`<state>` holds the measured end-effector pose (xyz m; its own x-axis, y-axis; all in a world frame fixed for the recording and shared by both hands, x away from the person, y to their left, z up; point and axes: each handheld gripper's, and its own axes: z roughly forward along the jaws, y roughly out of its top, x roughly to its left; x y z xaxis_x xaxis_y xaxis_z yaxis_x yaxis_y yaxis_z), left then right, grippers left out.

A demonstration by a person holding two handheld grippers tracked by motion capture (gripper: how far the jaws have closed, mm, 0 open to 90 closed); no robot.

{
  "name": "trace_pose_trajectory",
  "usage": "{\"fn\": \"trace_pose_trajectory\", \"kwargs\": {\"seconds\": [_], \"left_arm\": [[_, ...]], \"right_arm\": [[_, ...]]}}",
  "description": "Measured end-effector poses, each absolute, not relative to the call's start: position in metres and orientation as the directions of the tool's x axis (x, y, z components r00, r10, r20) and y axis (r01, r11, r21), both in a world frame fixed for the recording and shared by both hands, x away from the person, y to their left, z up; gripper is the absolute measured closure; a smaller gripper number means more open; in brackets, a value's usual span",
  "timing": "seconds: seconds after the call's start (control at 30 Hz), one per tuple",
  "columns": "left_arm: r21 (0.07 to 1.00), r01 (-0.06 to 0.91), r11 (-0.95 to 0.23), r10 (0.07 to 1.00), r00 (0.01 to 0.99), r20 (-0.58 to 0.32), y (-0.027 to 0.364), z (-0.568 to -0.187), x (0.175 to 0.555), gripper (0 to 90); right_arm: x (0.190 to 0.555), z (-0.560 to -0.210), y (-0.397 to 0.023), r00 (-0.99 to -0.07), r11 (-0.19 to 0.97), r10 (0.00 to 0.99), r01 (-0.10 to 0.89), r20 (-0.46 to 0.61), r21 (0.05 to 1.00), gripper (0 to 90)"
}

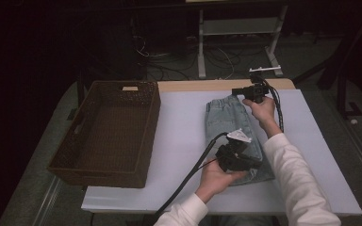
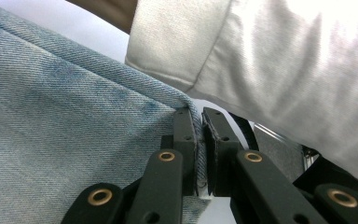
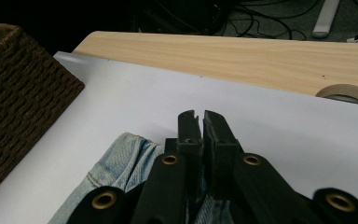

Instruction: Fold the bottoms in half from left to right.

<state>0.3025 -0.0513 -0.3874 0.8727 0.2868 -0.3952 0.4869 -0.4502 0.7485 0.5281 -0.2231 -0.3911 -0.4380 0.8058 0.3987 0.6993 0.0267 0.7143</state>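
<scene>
Jeans (image 1: 235, 129) lie folded at frame centre-right on the counter (image 1: 179, 141) — left gripper (image 1: 239, 157) fingers clamp the near hem, right gripper (image 1: 245, 92) fingers clamp the far edge.

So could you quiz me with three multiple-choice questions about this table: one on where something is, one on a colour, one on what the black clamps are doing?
1. Where does the wicker basket stand?
A. left of the jeans
B. right of the jeans
C. on top of the jeans

2. What colour are the folded jeans?
A. black
B. light blue
C. red

3. How do the left gripper's jaws stand?
A. wide open above the table
B. shut on the basket's rim
C. shut on the jeans' edge

Answers:
1. A, the high view shows the basket at the table's left and the jeans towards the right.
2. B, the denim is pale, washed blue.
3. C, the left gripper view shows a denim fold pinched between the two pads.
</scene>
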Motion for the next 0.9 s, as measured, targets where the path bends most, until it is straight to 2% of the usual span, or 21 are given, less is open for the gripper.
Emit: {"fn": "trace_pose_trajectory", "kwargs": {"seconds": [0.57, 0.9], "left_arm": [[0.709, 0.565, -0.422, 0.288, 0.825, -0.486, -0.076, -0.430, 0.319, 83.9], [0.694, 0.594, -0.406, 0.295, 0.804, -0.516, -0.080, -0.443, 0.320, 82.4]], "right_arm": [[0.537, -0.409, -0.228, -0.448, 0.055, 0.808, 0.705, 0.383, 0.707, 85.5], [0.536, -0.417, -0.233, -0.432, 0.020, 0.800, 0.712, 0.416, 0.702, 82.8]]}}
